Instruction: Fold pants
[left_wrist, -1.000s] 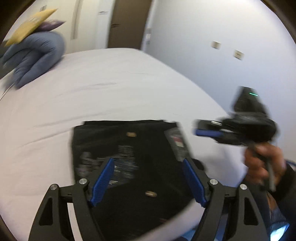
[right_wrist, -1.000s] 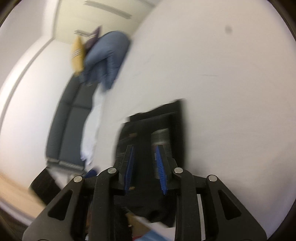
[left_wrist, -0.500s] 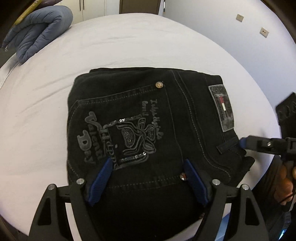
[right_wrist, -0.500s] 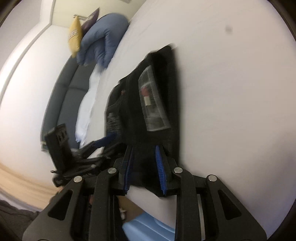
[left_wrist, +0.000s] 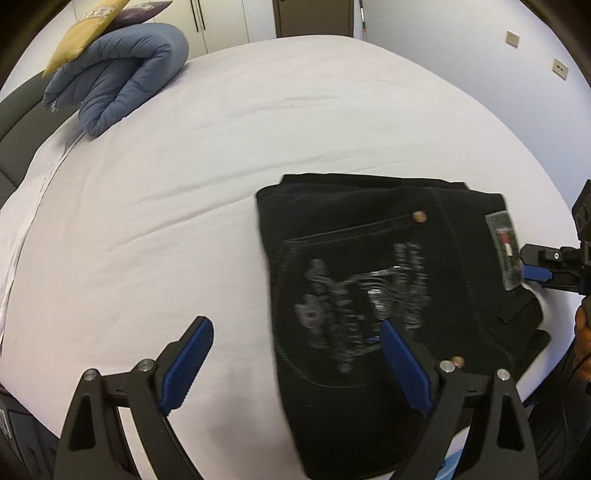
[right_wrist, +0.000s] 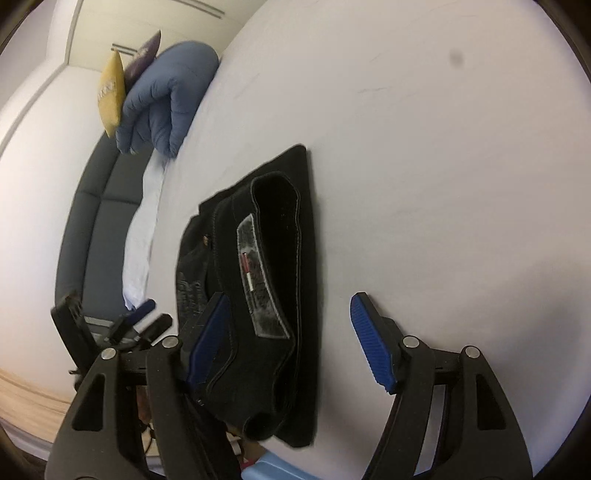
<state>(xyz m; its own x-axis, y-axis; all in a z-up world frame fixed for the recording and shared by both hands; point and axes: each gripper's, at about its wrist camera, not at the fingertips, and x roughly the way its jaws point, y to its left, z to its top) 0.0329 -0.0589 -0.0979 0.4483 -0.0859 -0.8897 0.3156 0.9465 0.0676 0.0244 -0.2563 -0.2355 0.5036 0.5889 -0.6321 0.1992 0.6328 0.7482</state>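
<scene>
Folded black pants (left_wrist: 388, 266) with a silver print and a grey waist label lie on the white bed (left_wrist: 184, 206), near its front edge. My left gripper (left_wrist: 295, 328) hovers over the pants' left edge, its jaws opening wide; the right fingertip is above the cloth, the left above bare sheet, and neither presses. In the right wrist view the waistband end of the pants (right_wrist: 266, 280) lies between the fingers of my right gripper (right_wrist: 288, 306), whose jaws are opening and no longer pinch it. The right gripper (left_wrist: 543, 266) also shows at the pants' label edge.
A rolled blue duvet (left_wrist: 118, 77) with a yellow pillow (left_wrist: 85, 29) lies at the bed's far left corner. A dark padded headboard (right_wrist: 96, 214) runs along that side. A wall with sockets stands behind the bed's right side. A person's hand (left_wrist: 583, 332) is at the right edge.
My left gripper swung left, so the pants now sit on the right of its view, and its jaws widened. My right gripper's jaws spread apart and let go of the waistband.
</scene>
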